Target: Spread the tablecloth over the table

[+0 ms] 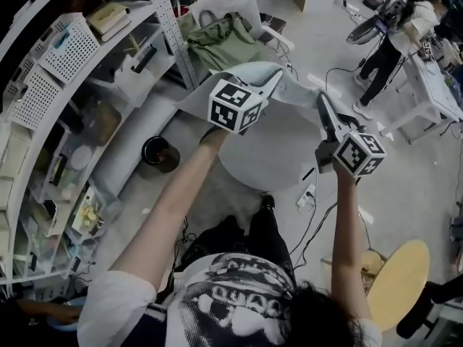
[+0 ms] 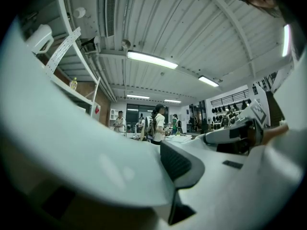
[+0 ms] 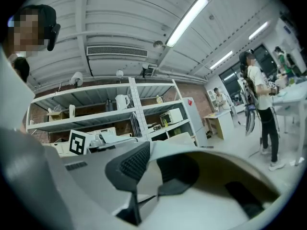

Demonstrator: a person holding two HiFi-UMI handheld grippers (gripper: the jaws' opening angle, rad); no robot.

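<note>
Left tongs point(image 1: 271, 82) and right tongs point(image 1: 323, 107): each clamped on an edge of the pale grey fabric tablecloth point(image 1: 295, 87). Cloth hangs in the air between them, above the round white desk point(image 1: 264, 161). Metal shelving point(image 1: 87, 121) beyond, left.

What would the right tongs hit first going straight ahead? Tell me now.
The tablecloth pinched in the right tongs; beyond it, probably the shelving, though depth is unclear.

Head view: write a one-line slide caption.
Person holds a pale tablecloth between left tongs and right tongs above a round white table.
</note>
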